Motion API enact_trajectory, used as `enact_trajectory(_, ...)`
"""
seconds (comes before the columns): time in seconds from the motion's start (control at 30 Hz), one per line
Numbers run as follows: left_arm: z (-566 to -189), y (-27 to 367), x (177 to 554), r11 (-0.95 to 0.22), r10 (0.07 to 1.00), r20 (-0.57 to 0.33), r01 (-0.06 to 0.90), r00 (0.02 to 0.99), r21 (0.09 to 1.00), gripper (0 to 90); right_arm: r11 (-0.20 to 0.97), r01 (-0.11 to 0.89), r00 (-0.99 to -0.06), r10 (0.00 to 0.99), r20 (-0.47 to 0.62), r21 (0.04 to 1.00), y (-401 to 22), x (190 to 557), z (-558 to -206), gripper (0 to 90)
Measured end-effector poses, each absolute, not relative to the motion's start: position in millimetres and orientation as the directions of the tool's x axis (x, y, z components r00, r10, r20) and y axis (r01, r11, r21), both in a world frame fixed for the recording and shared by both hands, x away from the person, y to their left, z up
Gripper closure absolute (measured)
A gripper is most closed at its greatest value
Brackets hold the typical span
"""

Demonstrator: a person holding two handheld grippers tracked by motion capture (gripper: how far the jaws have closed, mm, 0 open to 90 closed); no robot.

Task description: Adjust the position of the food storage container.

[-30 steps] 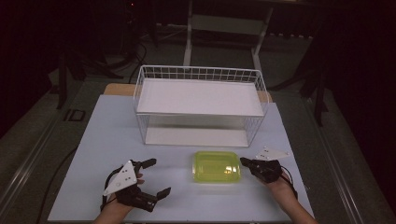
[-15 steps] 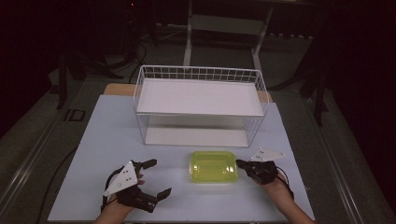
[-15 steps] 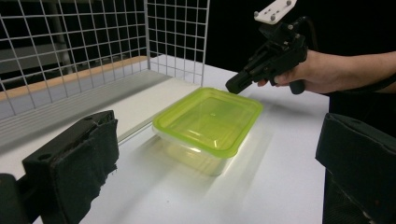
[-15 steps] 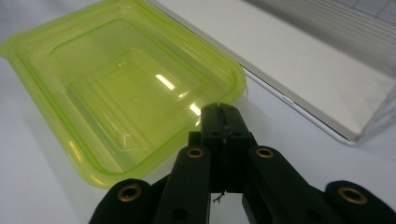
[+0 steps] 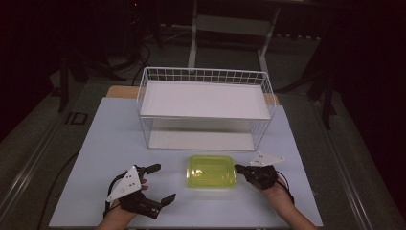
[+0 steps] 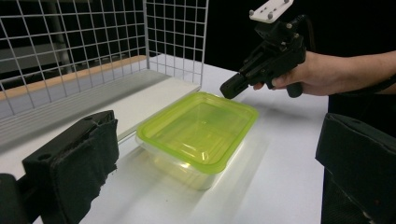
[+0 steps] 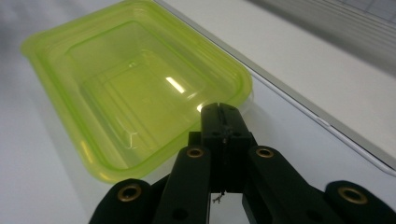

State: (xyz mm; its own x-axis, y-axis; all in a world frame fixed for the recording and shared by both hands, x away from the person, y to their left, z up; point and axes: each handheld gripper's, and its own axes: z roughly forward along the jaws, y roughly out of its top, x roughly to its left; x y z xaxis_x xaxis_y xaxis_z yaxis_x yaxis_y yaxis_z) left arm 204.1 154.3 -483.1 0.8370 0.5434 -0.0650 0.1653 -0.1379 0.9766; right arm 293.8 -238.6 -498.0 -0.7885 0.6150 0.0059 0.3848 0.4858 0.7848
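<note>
The green container point(image 5: 211, 171) lies flat on the white surface point(image 5: 95, 143), lid on, just in front of the open lower level of the wire rack point(image 5: 206, 108) and between the two hands. Through the clear lid it looks empty.

The right tongs point(image 5: 238, 168) are at the container's right edge. Their jaws are pressed together with nothing between them, and the closed tip rests at or just above the lid's rim; from the right gripper view point(image 7: 223, 111) I cannot tell whether it touches. In the left gripper view these same tongs point(image 6: 229, 89) slant down toward the far corner of the lid.

The left tongs point(image 5: 163, 182) stand well apart from the container on its left, jaws wide open and holding nothing, aimed toward the box.

The step in hand looks like nudging the container with the closed right tip, either to line it up or to slide it leftward across the surface. No grasp has been made yet.

Next, if the box is meant for the rack, it needs a proper hold: one pair of tongs opened and set over the rim, or a steady push from behind to slide it under the shelf. A push high on the lid rim could tip or spin the light box, so contact low on the side wall would be safer.
</note>
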Motion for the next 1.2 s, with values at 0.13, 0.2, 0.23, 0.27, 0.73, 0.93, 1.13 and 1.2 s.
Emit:
enact_trajectory(0.13, -483, 154, 205, -0.138, 0.543, -0.068, 0.168, 0.837, 0.976, 0.0, 0.489, 0.379, -0.798, 0.602, 0.011, 0.786, -234, 291, -498, 90.0)
enact_trajectory(0.2, -483, 154, 205, -0.137, 0.543, -0.069, 0.169, 0.837, 0.976, 0.0, 0.487, 0.379, -0.8, 0.6, 0.014, 0.787, -231, 292, -498, 90.0)
enact_trajectory(0.23, -483, 154, 205, -0.137, 0.543, -0.069, 0.169, 0.837, 0.976, 0.0, 0.487, 0.379, -0.8, 0.6, 0.014, 0.787, -231, 292, -498, 90.0)
enact_trajectory(0.27, -484, 154, 205, -0.138, 0.543, -0.068, 0.168, 0.837, 0.976, 0.0, 0.488, 0.378, -0.802, 0.597, 0.014, 0.787, -230, 291, -498, 90.0)
enact_trajectory(0.73, -485, 154, 206, -0.141, 0.539, -0.078, 0.181, 0.838, 0.973, 0.0, 0.466, 0.353, -0.804, 0.594, 0.009, 0.811, -226, 287, -484, 83.1)
enact_trajectory(0.93, -485, 153, 206, -0.152, 0.541, -0.069, 0.178, 0.838, 0.972, 0.0, 0.425, 0.302, -0.807, 0.59, -0.008, 0.853, -227, 274, -467, 59.1)
enact_trajectory(1.13, -485, 152, 208, -0.169, 0.504, -0.077, 0.185, 0.86, 0.968, 0.0, 0.397, 0.31, -0.819, 0.572, 0.032, 0.864, -228, 267, -461, 28.7)
enact_trajectory(1.2, -483, 150, 209, -0.173, 0.493, -0.079, 0.187, 0.866, 0.967, 0.0, 0.392, 0.29, -0.824, 0.566, 0.02, 0.873, -229, 264, -459, 17.4)
